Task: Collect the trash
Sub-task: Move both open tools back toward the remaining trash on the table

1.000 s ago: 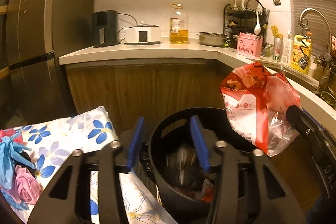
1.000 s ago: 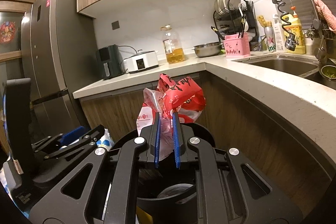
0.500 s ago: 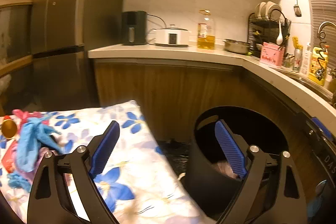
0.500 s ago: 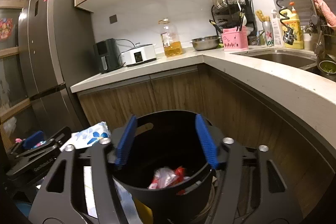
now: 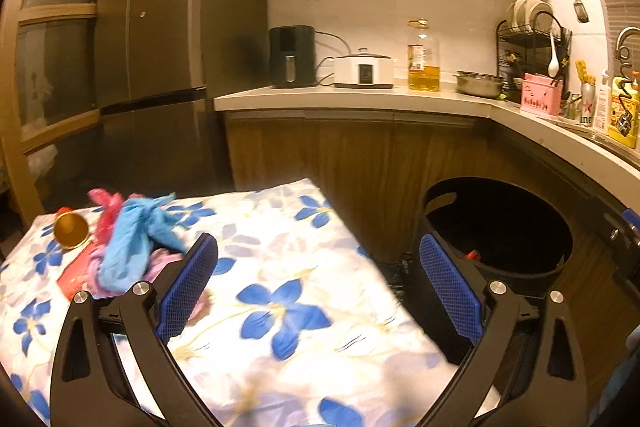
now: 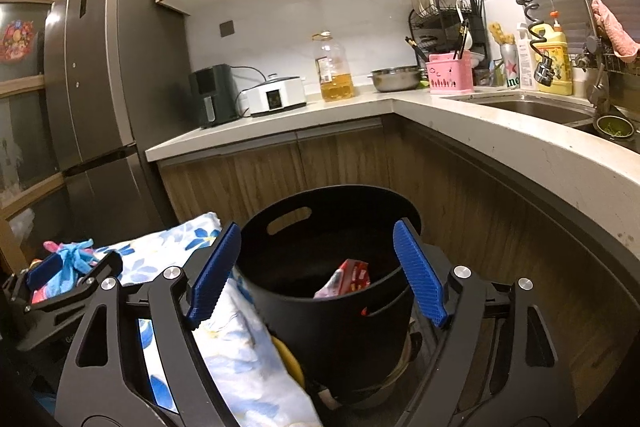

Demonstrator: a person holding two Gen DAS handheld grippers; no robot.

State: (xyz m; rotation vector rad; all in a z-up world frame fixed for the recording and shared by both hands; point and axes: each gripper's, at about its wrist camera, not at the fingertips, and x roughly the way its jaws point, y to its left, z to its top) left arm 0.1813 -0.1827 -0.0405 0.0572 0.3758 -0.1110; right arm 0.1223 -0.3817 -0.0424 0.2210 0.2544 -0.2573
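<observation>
Now I am looking along both tongs at once. My left tongs (image 5: 316, 291) are spreading wide, with nothing between their blue pads (image 5: 188, 287), only the flowered cloth (image 5: 280, 267) of the desk beneath them. My right tongs (image 6: 316, 273) are also opening and empty, hanging over a black bin (image 6: 332, 291) on the floor beside the kitchen counter (image 6: 500, 135). Inside the bin lies a red and clear plastic bag (image 6: 348, 277), so that piece is already collected.

The remaining trash sits on the desk at about ten o'clock from my left tongs: a bundle of blue plastic (image 5: 136, 231), a pink scrap (image 5: 106, 203) behind it, a small gold cup (image 5: 71, 230) on its side, and a flat red packet (image 5: 76, 277) under the pile.

I judge the blue bundle to be feather-light, soft and crinkly, likely to slip or unfold, so I would pinch it at its thickest bunched middle. The gold cup looks stiff and may roll; its rim seems the best hold.
</observation>
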